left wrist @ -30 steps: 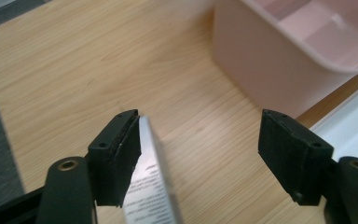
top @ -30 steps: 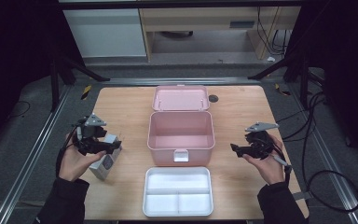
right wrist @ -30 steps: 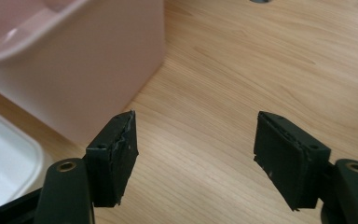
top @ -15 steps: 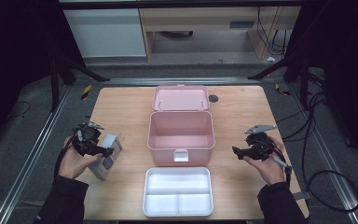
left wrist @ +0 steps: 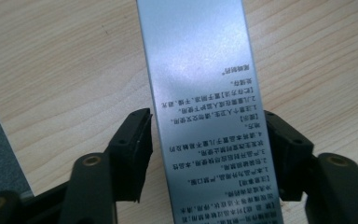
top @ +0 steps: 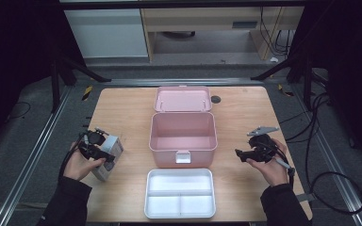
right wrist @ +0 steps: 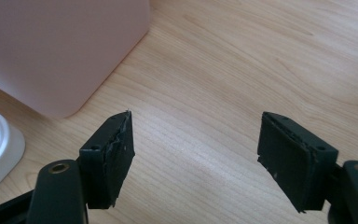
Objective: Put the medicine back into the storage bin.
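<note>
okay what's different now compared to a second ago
The left tongs have come down over the silver box, and their jaws have just been closing with it between them; a slim gap shows at one pad. The right tongs, pink case and white tray stayed put.

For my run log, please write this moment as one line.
left gripper: jaws just closing around silver carton, left pad apart | right gripper: open, nothing held | pink box: lid open | white tray: in front
</note>
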